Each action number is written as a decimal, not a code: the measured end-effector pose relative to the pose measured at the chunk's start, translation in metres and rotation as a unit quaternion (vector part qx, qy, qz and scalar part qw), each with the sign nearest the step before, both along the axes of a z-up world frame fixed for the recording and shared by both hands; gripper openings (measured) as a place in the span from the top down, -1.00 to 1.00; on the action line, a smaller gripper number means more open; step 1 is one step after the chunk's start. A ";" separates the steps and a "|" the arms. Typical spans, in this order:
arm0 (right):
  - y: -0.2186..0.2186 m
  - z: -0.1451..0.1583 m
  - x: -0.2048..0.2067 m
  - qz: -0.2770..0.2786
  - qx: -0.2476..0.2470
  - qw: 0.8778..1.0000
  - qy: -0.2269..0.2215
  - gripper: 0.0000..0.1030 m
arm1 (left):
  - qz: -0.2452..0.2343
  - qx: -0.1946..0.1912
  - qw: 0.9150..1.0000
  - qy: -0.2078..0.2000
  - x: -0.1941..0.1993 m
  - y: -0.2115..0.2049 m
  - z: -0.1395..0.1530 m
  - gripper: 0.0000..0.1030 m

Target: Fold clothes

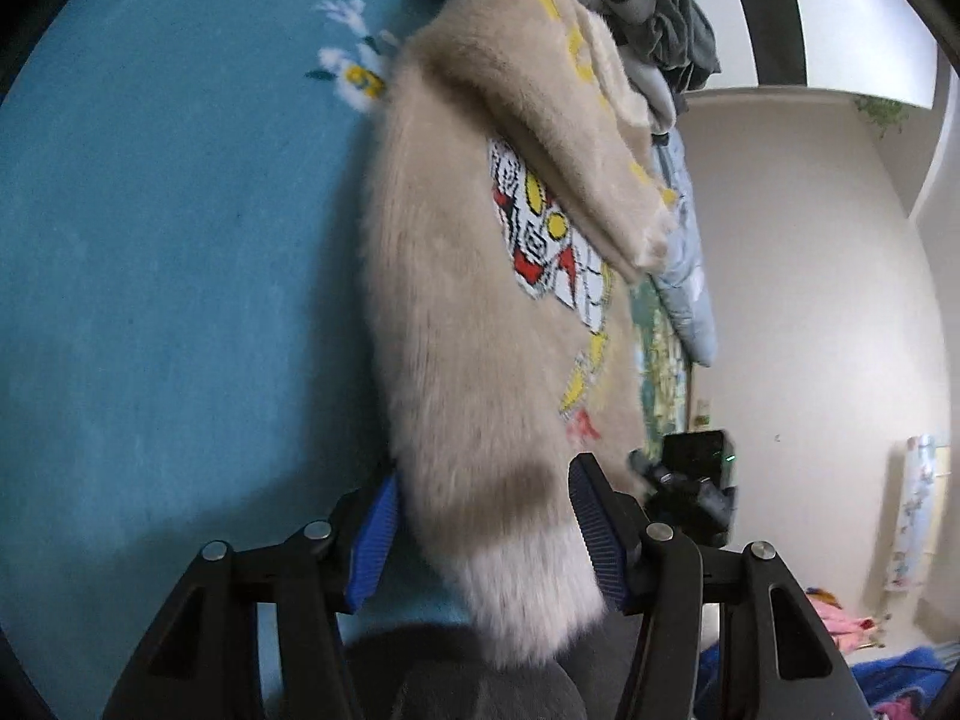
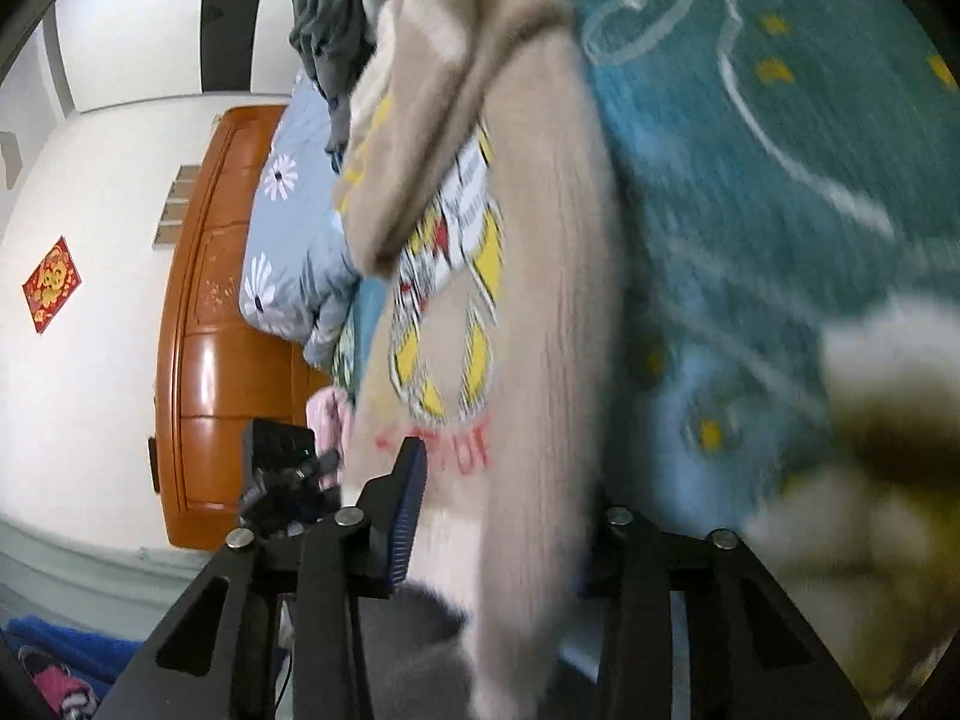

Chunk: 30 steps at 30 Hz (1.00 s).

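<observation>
beige fuzzy sweater [image 1: 480, 312] lies stretched over the teal blanket [image 1: 150, 270] on the bed, printed graphic up, one sleeve folded across. left gripper [image 1: 486, 531] fingers clamped on its near hem. right gripper [image 2: 498, 516] fingers also clamped on the sweater [image 2: 510, 312] hem. grey clothes pile [image 1: 648, 6] at far end.
</observation>
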State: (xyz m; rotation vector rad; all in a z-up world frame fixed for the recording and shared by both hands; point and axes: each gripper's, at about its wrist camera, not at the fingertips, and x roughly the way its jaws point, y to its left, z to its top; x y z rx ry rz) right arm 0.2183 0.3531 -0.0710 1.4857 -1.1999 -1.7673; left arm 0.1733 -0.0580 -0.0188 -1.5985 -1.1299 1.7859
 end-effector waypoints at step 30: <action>-0.003 0.015 -0.002 0.016 0.023 0.999 -0.028 0.35 | 0.025 -0.056 0.998 -0.006 0.008 -0.003 -0.012 -0.13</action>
